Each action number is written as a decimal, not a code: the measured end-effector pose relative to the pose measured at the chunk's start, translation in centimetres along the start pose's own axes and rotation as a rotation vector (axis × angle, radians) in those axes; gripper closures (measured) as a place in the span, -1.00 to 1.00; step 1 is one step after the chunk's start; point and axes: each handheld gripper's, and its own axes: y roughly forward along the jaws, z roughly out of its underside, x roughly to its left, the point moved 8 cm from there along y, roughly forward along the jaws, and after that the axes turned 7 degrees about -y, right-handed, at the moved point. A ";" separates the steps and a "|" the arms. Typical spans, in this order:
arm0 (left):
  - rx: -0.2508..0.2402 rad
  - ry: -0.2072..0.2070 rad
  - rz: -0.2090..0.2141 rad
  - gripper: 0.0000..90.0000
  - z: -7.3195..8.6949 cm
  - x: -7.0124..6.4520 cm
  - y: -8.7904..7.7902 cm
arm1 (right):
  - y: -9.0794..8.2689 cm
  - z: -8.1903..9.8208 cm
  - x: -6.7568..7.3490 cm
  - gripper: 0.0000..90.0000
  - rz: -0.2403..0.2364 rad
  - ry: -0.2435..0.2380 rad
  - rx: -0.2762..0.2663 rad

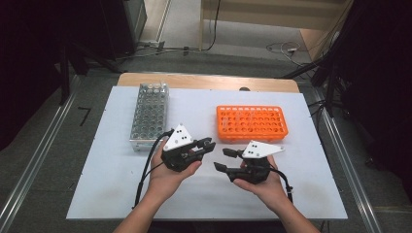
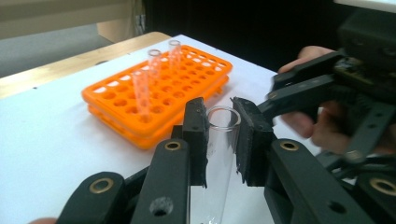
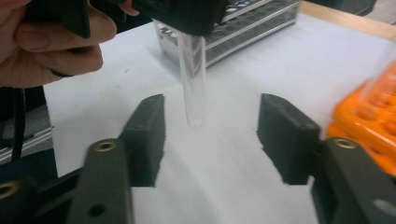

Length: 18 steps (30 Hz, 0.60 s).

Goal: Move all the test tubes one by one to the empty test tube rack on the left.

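My left gripper is shut on a clear test tube, the pads pressing just below its rim. In the high view the left gripper is held over the middle of the table. Facing it, my right gripper stands open. In the right gripper view the test tube hangs from the left gripper, a little beyond the open right gripper, with nothing touching its pads. The orange rack holds three clear tubes upright.
The orange rack lies on the white mat at the right rear of the grippers. A metal rack stands at the left rear. The table's wooden far edge shows behind both racks.
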 end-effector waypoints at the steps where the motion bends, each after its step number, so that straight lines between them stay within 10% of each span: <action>1: -0.005 -0.004 -0.008 0.68 -0.1 0.3 0.0 | -0.4 0.1 -0.3 -0.24 0.004 0.005 -0.007; 18: -0.063 -0.061 -0.155 0.68 -2.6 8.7 -1.5 | -7.5 3.8 -4.5 -0.93 0.128 0.095 -0.054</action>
